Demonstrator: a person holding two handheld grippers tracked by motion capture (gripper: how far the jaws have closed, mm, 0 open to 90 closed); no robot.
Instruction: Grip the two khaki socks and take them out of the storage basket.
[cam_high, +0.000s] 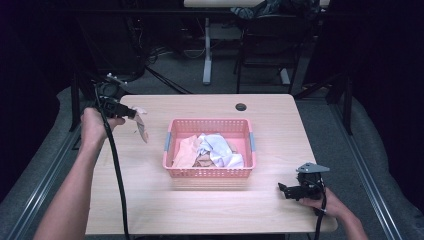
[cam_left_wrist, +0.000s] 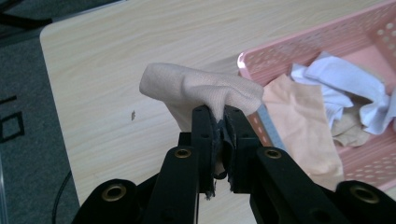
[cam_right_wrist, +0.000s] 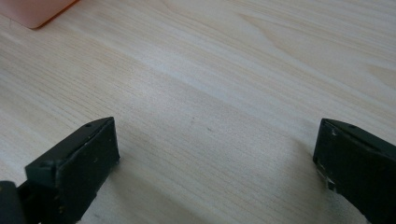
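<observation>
Left claw (cam_left_wrist: 218, 122) pinches beige cloth (cam_left_wrist: 196, 88), seemingly hanging lengthwise down | right claw (cam_right_wrist: 215, 154) spread wide; basket (cam_high: 210, 172)

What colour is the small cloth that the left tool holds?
Pale beige; the small knitted cloth, pinched in the left tool, shows best in the left gripper view.

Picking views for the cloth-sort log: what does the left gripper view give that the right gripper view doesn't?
Left gripper view: the left gripper with its jaws shut on a beige knit cloth, plus white and peach cloths in the basket.

Right gripper view: the right gripper with its jaws wide apart, nothing between them.

Both: the light wooden table and part of the pink perforated plastic basket.
</observation>
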